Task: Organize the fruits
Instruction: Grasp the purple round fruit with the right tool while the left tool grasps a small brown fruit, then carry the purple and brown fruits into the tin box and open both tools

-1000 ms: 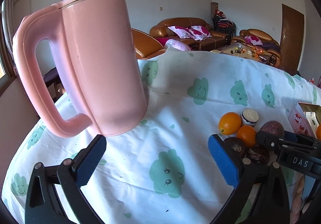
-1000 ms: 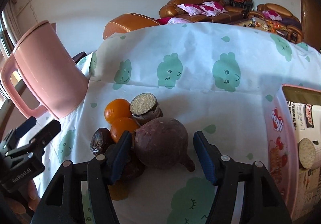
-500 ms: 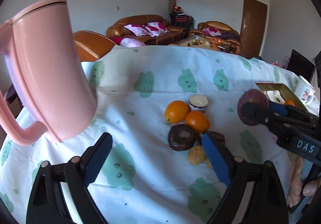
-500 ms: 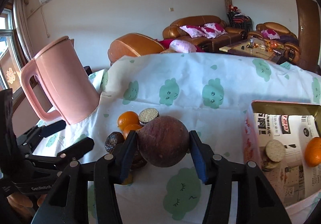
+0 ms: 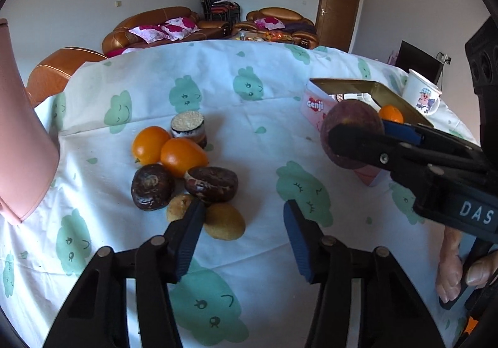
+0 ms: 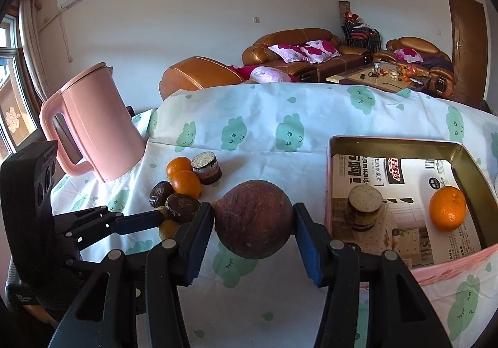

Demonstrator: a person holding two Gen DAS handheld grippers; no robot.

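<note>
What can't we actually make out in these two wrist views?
- Pink kettle: left wrist view shows only its lower side; the frame's left edge cuts the rest.
- Small yellow fruit: the left gripper, jaws closing with nothing between them, covers part of it.
- Pink box: right wrist view, near corner behind the right gripper; the purple fruit it clamps hides the cloth beyond.
- Coffee table items: too small.

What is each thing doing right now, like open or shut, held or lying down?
Purple fruit: held off the table by the right hand-held gripper.
Left hand-held gripper: closing, nothing between its pads.
Tin box: open, orange and a cut piece inside.
Pink kettle: upright, lid shut.
Fruit pile: lying on the cloth.
</note>
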